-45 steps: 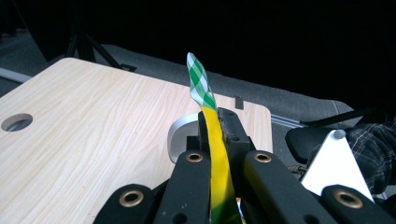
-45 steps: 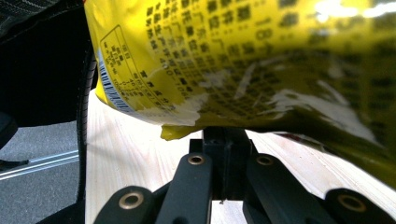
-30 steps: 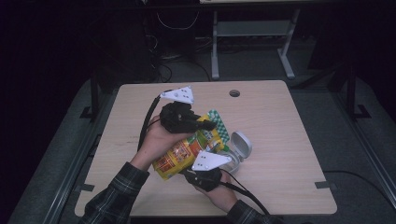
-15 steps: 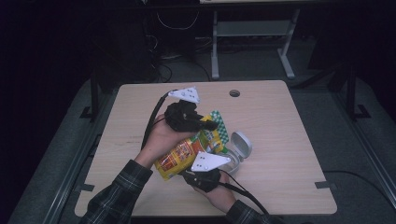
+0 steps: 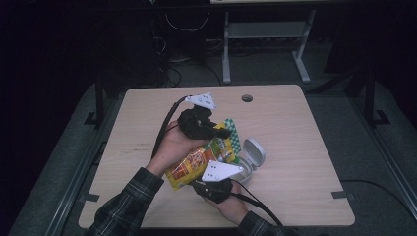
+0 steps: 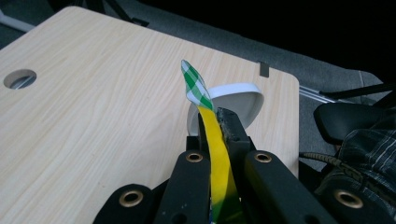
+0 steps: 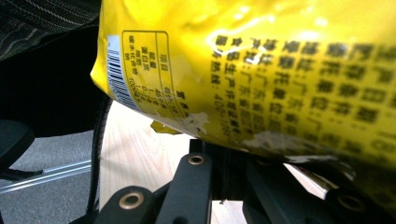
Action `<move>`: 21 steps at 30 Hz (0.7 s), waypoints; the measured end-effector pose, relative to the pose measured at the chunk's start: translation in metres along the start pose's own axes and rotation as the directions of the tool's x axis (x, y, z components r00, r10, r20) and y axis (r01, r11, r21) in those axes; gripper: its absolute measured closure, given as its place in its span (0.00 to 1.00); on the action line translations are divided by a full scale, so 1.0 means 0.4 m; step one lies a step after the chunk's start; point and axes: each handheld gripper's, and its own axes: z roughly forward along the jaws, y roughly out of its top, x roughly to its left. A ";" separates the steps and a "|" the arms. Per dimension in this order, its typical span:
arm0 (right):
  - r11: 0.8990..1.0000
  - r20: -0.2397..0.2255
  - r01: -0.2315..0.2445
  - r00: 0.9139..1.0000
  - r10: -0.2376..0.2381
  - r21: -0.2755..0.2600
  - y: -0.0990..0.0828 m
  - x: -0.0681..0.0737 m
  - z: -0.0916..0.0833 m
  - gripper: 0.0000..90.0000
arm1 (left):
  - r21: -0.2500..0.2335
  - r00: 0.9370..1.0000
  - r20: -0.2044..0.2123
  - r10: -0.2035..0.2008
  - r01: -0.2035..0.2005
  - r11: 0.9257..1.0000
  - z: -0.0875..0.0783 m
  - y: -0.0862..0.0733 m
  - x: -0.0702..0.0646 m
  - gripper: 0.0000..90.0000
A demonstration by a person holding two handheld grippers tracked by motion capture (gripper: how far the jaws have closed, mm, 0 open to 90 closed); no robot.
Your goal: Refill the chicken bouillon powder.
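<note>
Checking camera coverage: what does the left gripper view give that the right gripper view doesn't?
Left gripper view: the bag's green-checked top edge, a white round container behind it, and the cable hole in the table. Right gripper view: the bag's printed back with the barcode, close up. Both: the yellow snack bag pinched between that gripper's own jaws, and light wood tabletop.

My rig, as I see it:

- Left gripper (image 5: 216, 132): lumpy black body, grey three-cornered plate with dark dots on top, black cable trailing from it.
- Right gripper (image 5: 223, 183): black body, same dotted grey plate, black cable.
- Jaws, both gripper views: matte black bars with brass-ringed screw holes.
- Sleeves (image 5: 125, 206): dark plaid with pale lines, on both forearms.
</note>
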 end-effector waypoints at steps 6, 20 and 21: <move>1.000 -0.004 0.000 1.000 0.000 -0.005 -0.001 0.002 -0.002 1.00 | 0.023 1.000 -0.006 -0.003 0.004 1.000 0.005 0.003 0.002 1.00; 1.000 -0.009 0.003 1.000 -0.003 -0.022 -0.005 0.007 -0.003 1.00 | 0.059 1.000 -0.013 -0.017 0.018 0.998 0.020 0.008 -0.003 1.00; 1.000 -0.008 0.002 1.000 -0.002 -0.022 -0.006 0.008 -0.003 1.00 | 0.061 1.000 -0.015 -0.017 0.018 0.998 0.022 0.008 -0.003 1.00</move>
